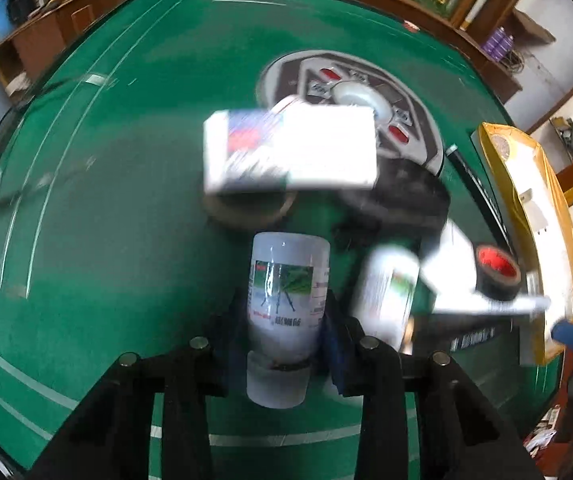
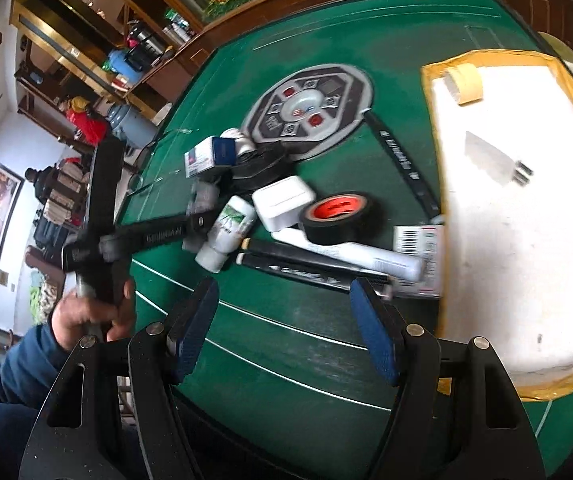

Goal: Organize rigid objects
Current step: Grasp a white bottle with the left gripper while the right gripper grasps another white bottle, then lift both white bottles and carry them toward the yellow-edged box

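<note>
White bottle [image 1: 284, 300] pinched in left gripper [image 1: 282, 320]; right gripper [image 2: 286, 332] spread over bare green felt [image 2: 286, 360].

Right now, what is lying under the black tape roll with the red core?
The black tape roll rests on a long white tube, which lies beside a black stick. Whether the roll also touches the green table is hidden by the roll itself.
</note>
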`<move>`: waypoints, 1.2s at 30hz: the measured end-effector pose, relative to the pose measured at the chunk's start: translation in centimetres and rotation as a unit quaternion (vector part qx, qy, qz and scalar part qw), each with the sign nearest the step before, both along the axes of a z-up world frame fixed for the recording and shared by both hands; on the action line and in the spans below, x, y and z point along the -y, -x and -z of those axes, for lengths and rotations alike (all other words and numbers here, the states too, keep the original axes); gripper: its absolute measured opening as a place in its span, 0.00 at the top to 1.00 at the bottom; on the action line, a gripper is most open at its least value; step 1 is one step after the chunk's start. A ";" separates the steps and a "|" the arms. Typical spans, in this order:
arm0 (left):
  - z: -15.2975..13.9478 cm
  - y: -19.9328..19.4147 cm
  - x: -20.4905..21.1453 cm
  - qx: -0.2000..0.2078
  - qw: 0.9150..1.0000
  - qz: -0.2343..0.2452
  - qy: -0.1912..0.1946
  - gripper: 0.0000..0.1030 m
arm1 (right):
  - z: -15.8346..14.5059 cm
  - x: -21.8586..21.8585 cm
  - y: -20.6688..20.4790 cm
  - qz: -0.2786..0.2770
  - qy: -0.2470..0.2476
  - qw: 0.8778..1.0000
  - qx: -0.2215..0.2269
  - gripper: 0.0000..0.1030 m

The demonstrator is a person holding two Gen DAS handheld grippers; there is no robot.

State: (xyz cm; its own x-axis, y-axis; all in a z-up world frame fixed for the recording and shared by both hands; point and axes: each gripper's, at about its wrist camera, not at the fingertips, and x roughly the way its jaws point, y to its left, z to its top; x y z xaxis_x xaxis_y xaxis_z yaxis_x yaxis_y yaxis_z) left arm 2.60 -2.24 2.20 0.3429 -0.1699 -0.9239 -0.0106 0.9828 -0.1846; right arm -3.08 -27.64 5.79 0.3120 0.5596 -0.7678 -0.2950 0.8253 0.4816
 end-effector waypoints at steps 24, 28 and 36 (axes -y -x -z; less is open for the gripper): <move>0.3 6.0 -4.6 0.010 0.999 -0.018 -0.041 0.66 | 5.6 -15.8 -8.1 -0.035 0.134 0.985 -0.099 0.57; 0.4 5.7 -4.7 0.014 0.999 -0.018 -0.038 0.66 | 4.8 -18.2 -5.7 -0.110 0.177 0.977 -0.048 0.62; 0.1 5.5 -5.0 0.020 0.999 -0.033 -0.002 0.66 | 3.6 -15.7 -0.5 -0.145 0.093 0.985 -0.028 0.62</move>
State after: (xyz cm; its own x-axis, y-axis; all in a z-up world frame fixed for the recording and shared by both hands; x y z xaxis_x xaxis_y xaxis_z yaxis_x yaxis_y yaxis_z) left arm -2.89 2.74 2.08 0.3902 -0.1422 -0.9097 -0.0688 0.9807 -0.1828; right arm -2.59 -11.94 2.21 0.1133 0.4665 -0.8772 -0.5090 0.7855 0.3520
